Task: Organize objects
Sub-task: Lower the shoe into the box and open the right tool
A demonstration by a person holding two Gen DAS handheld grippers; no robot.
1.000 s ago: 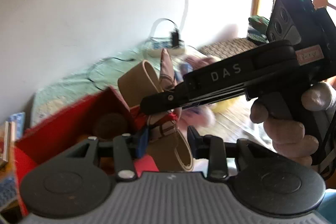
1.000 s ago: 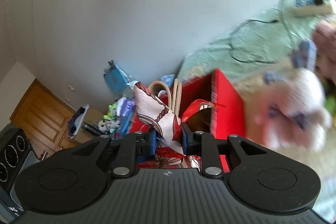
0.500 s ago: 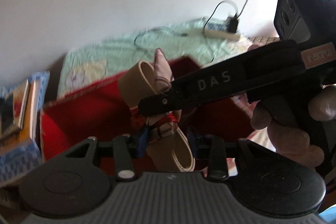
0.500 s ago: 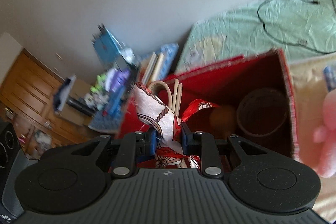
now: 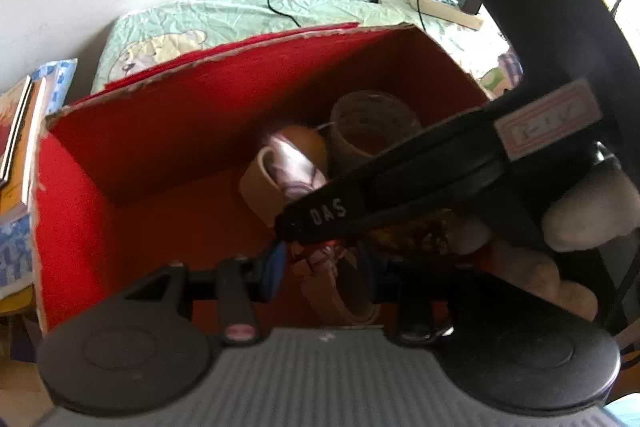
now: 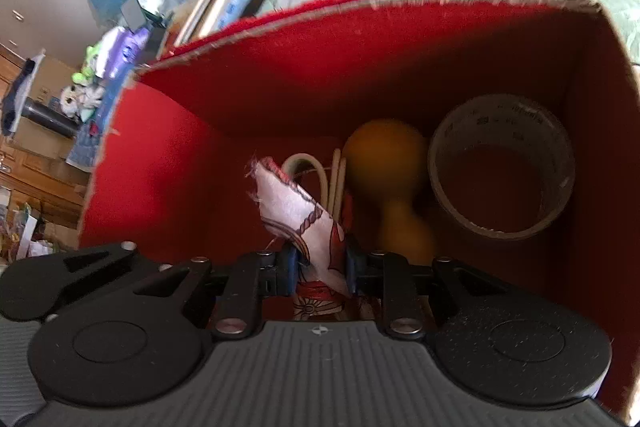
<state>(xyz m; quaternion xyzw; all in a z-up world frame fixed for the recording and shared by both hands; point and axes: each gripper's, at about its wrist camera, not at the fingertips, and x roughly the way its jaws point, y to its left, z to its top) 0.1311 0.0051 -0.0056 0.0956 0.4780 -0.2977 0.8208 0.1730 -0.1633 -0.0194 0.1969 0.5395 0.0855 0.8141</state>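
Both grippers were over the open red cardboard box [image 6: 192, 155], which sat on a pale green patterned bed sheet [image 5: 224, 15]. The right gripper [image 6: 319, 267] had its jaws pinched on a white cloth with red and brown print [image 6: 300, 215], wrapped round a tan looped strap or band [image 6: 316, 171]; this bundle hung inside the box mouth, above the floor, not released. The left gripper [image 5: 320, 267] had its jaws spread on either side of the same bundle's lower end [image 5: 340, 291], with gaps showing, so it looked open rather than gripping. Already in the box: a roll of clear-brown packing tape [image 6: 502, 167] standing in the far right corner and, just beside it, an orange rounded object [image 6: 384, 151], blurred, maybe two balls. So part of the sorting looked done; the bundle was mid-placement. Left: let go of the bundle, then likely whatever else lay outside the box. A stack of books [image 5: 20, 131] lay to the left of the box, and a white power strip [image 5: 444, 3] behind it.
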